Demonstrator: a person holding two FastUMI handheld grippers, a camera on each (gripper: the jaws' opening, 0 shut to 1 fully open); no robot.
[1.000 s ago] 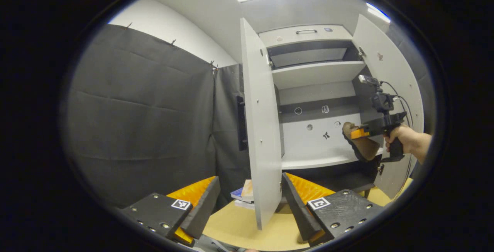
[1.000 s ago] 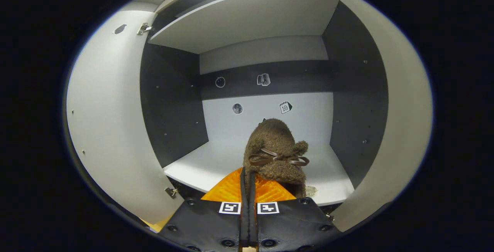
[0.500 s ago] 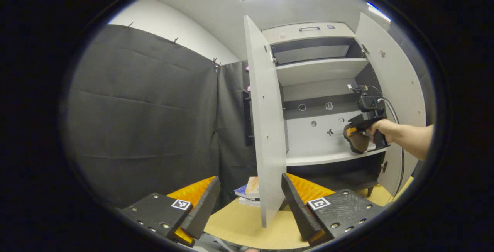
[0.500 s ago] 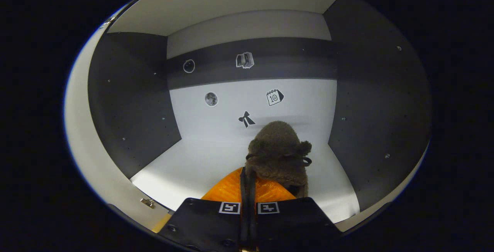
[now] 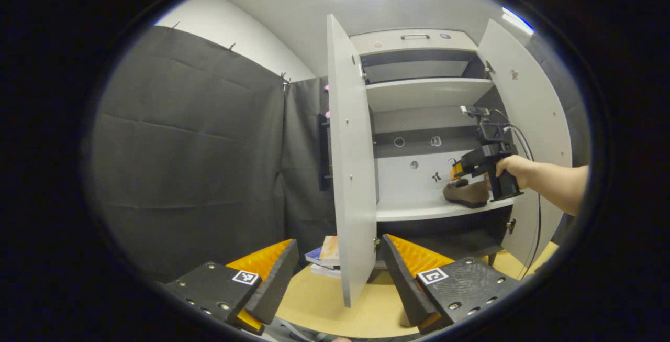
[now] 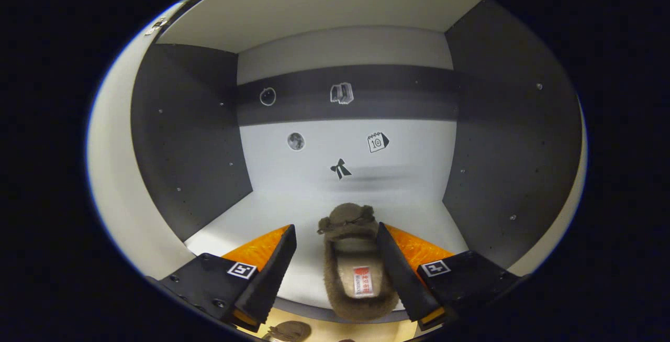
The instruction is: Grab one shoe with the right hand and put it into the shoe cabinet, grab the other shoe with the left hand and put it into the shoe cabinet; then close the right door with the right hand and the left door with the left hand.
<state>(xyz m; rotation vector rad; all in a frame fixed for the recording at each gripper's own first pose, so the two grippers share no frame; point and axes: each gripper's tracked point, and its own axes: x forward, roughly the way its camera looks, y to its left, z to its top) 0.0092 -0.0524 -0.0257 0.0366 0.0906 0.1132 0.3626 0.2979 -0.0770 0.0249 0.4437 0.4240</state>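
Note:
A brown fuzzy shoe (image 6: 357, 274) with a small bow lies flat on the lower shelf (image 6: 246, 221) of the open shoe cabinet, toe toward the back. My right gripper (image 6: 335, 229) stands open over it, one finger on each side, neither pressing. In the left gripper view the same shoe (image 5: 466, 194) rests at the shelf's right end, with the hand-held right gripper (image 5: 454, 170) just above it. My left gripper (image 5: 340, 268) is open and holds nothing, low in front of the cabinet. A second brown shoe (image 6: 289, 330) peeks out below the shelf edge.
The left door (image 5: 348, 174) stands open edge-on right ahead of my left gripper. The right door (image 5: 528, 117) is swung wide behind the person's arm (image 5: 555, 187). A stack of books (image 5: 325, 255) lies on the tan tabletop (image 5: 324, 305) by the cabinet's foot.
My right gripper went from shut on the shoe to open. The shoe now lies flat on the lower shelf, and the gripper has drawn back slightly. The left gripper barely moved.

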